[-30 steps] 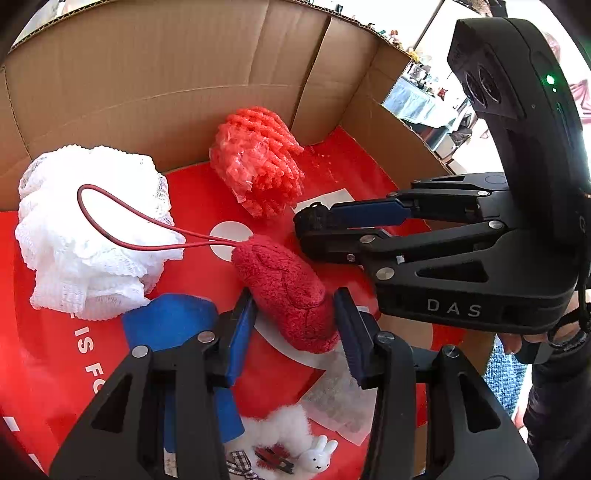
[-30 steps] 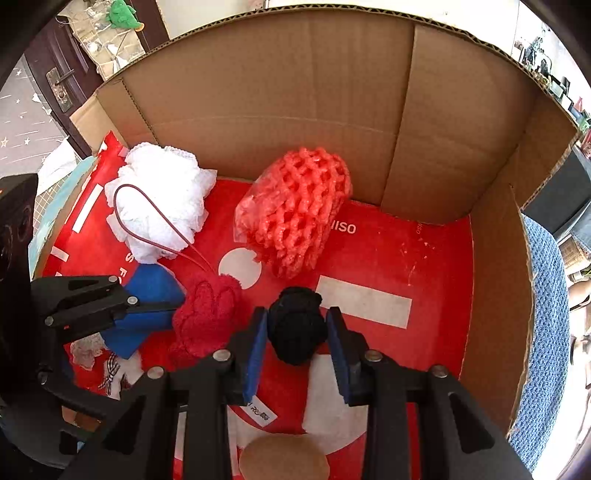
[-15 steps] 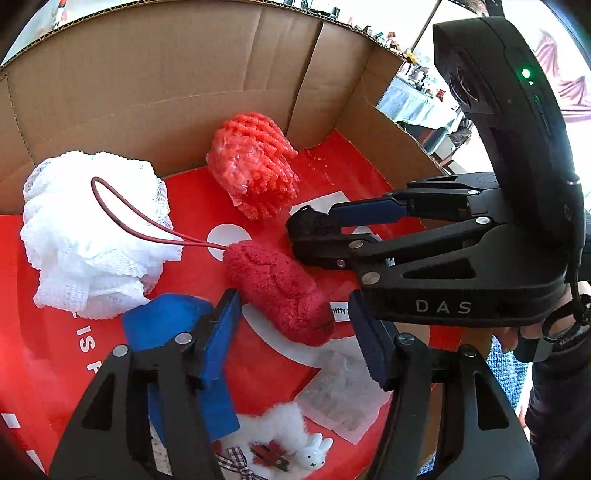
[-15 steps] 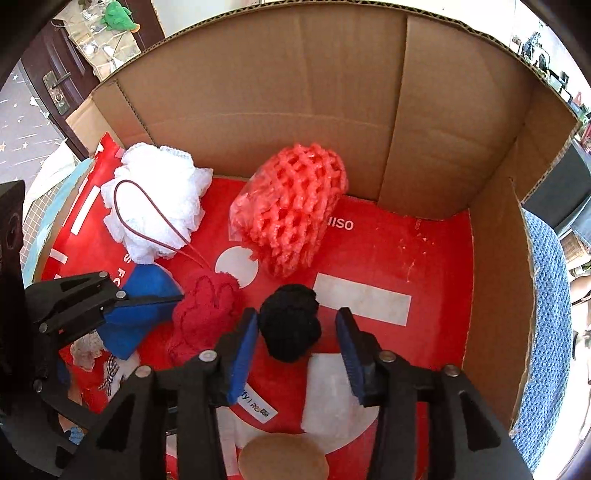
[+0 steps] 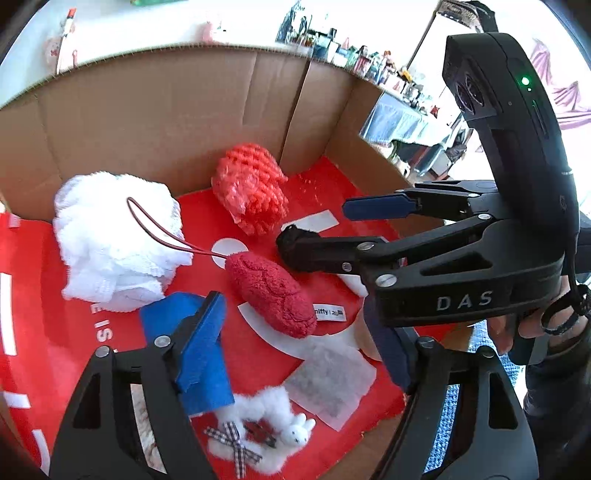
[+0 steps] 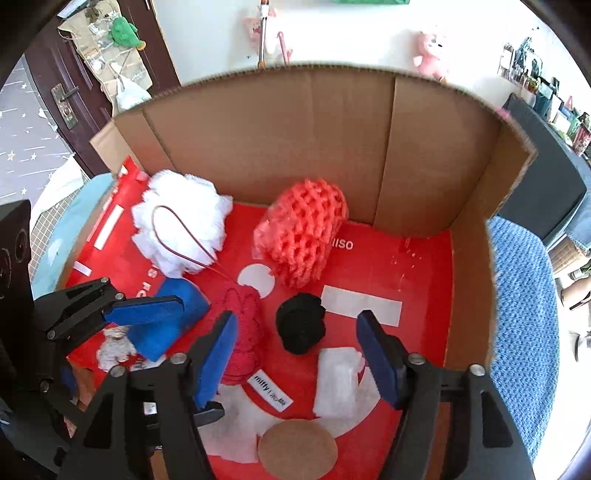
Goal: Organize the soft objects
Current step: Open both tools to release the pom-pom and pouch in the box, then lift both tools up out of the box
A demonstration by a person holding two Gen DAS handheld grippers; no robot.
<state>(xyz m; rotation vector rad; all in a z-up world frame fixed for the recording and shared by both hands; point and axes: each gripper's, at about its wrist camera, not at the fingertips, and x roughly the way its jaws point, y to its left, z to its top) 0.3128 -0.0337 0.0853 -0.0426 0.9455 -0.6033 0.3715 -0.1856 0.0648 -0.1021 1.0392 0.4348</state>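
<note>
Setting: a lived-in home room. Evidence beyond the cardboard box (image 6: 314, 140): a dark wooden door (image 6: 55, 92) with a metal handle plate at far left, a pink plush toy (image 6: 428, 55) and a green plush toy (image 6: 125, 31) hanging against the white wall, and a blue knitted cloth (image 6: 524, 317) at right. Further evidence: a far shelf crowded with small trinkets (image 5: 369, 59) and a cloth-draped table (image 5: 402, 122) at right.
</note>
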